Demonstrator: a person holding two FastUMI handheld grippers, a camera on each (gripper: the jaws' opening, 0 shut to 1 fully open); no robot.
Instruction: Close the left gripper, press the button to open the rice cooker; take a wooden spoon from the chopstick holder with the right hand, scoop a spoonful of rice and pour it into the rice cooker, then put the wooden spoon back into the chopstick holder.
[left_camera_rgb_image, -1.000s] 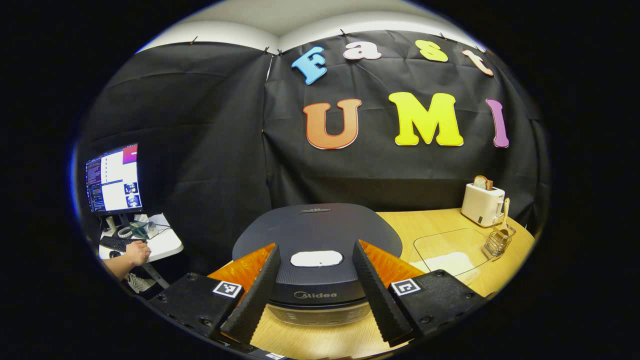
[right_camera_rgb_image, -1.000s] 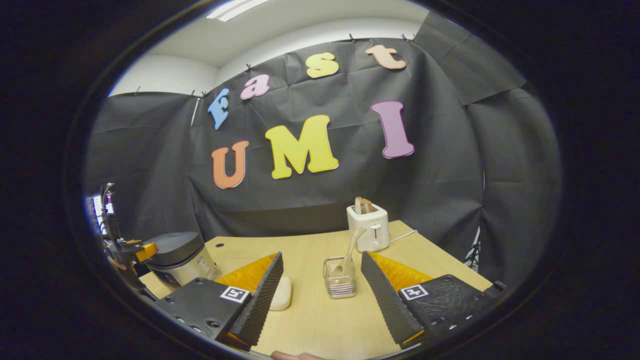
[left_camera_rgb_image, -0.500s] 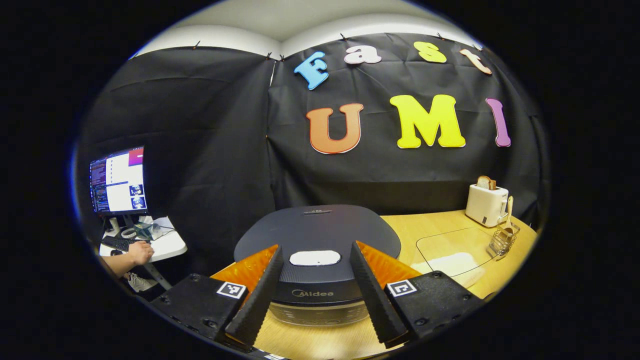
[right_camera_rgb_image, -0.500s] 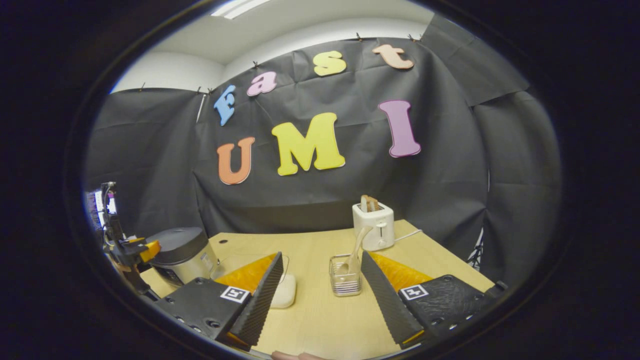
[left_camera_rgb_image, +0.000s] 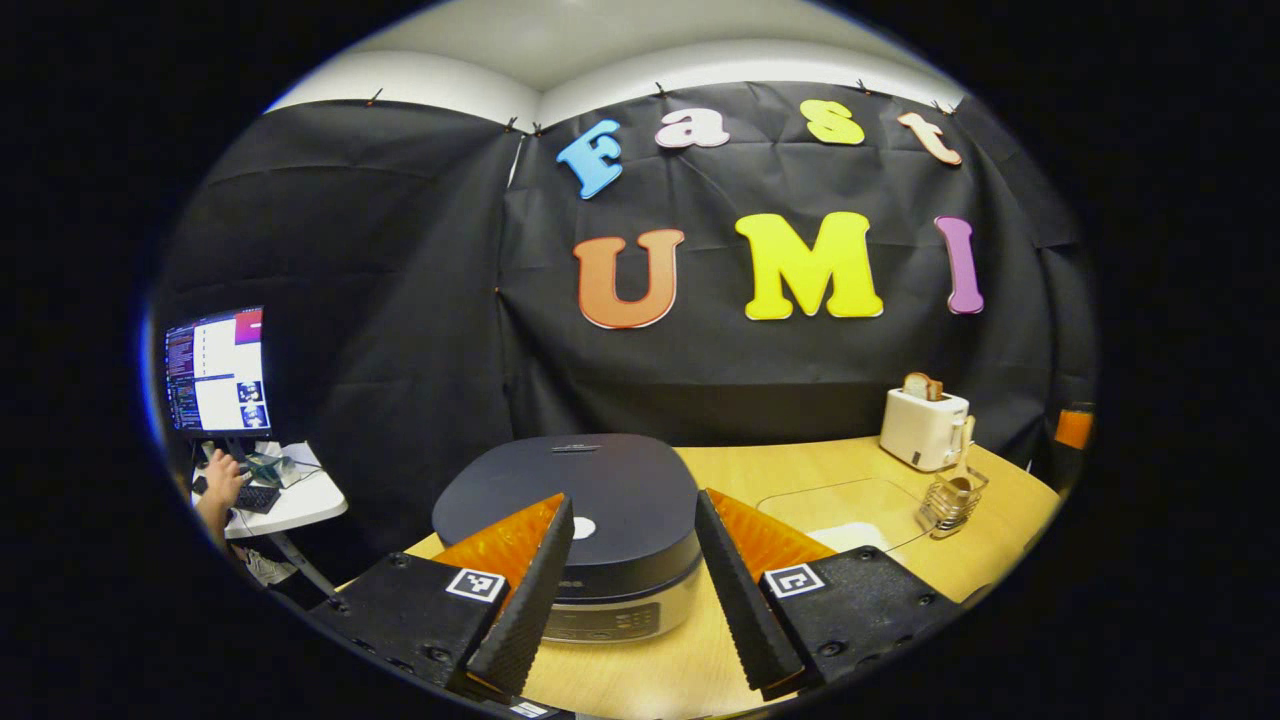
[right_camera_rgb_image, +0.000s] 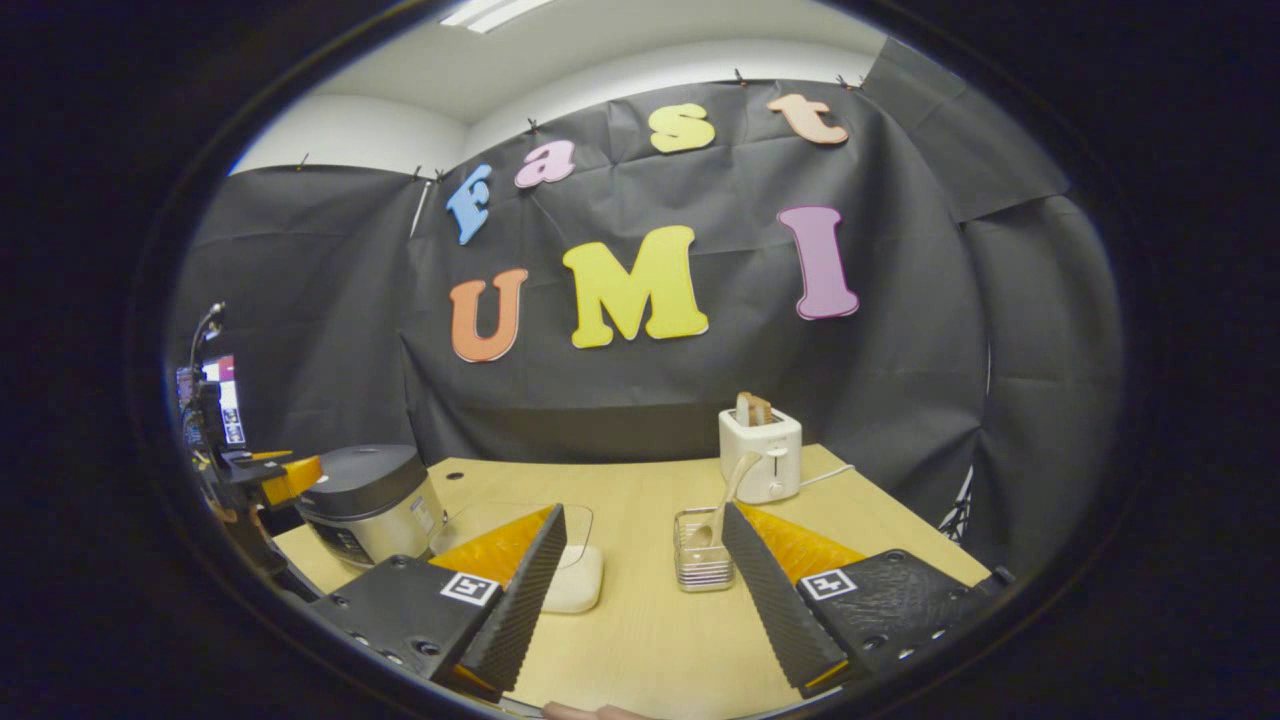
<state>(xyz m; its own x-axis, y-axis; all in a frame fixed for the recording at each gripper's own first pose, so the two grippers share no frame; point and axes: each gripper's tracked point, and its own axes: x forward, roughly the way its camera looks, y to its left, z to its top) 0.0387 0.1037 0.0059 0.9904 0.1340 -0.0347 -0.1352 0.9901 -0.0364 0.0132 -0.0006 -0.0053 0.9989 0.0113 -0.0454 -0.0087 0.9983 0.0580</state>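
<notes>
One rice cooker (left_camera_rgb_image: 570, 520), one wooden spoon (right_camera_rgb_image: 728, 490) and one chopstick holder (right_camera_rgb_image: 700, 562) share a light wooden table (right_camera_rgb_image: 650, 640) — the cooker dark-lidded over a silvery body, its lid down, at the table's left end. The left gripper (left_camera_rgb_image: 630, 590) hangs before it, fingers spread wide, the cooker's front showing between them. The right gripper (right_camera_rgb_image: 640, 590) is likewise spread, holding nothing. The pale spoon stands bowl-down in the wire holder, handle leaning up toward a white toaster (right_camera_rgb_image: 760, 455) behind — one shallow clear dish of rice (right_camera_rgb_image: 575, 580) lies between cooker and holder.
</notes>
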